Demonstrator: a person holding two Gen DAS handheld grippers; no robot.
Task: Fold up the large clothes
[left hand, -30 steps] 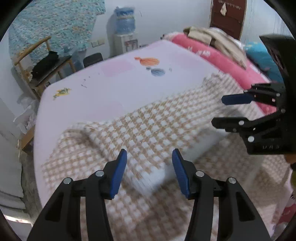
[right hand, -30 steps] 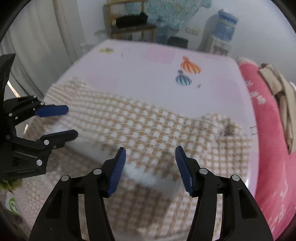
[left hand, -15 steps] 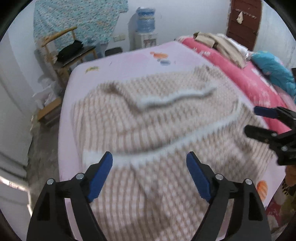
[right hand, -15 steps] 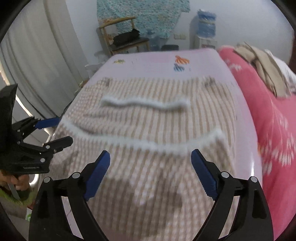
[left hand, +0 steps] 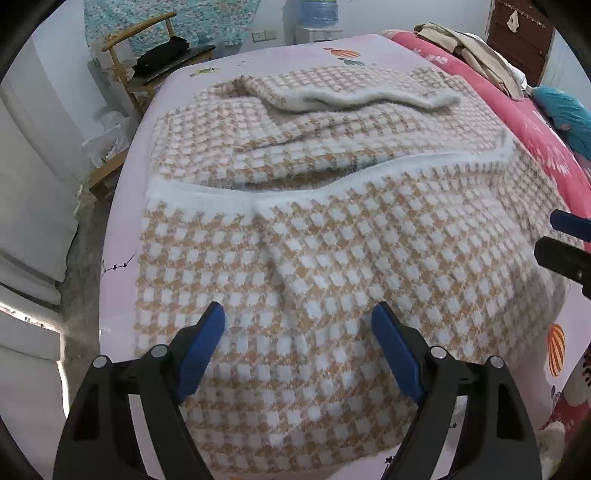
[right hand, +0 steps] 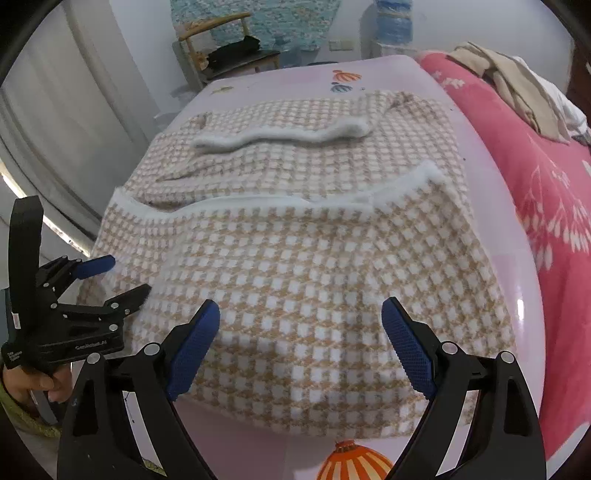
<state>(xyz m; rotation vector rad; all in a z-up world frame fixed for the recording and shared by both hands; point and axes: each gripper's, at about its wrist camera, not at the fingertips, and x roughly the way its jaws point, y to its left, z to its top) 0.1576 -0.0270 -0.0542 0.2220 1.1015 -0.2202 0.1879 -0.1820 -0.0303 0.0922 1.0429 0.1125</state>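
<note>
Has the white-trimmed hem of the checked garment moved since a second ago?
Yes. The white-trimmed hem, then between the grippers, now lies farther up the garment, toward the balloon print.

Black plastic frames on the left gripper (left hand: 297, 332) and right gripper (right hand: 301, 325), silver screws at the pivots. Ridged blue pads (right hand: 406, 350) lining the fingertips. White lettering on the left body; olive-green sleeve (right hand: 22, 417) below.

A wooden chair (left hand: 147, 55) stands upper left, a water dispenser (left hand: 317, 22) top centre, and a pink quilt (right hand: 535, 177) with beige clothes (right hand: 517, 92) lies right.
</note>
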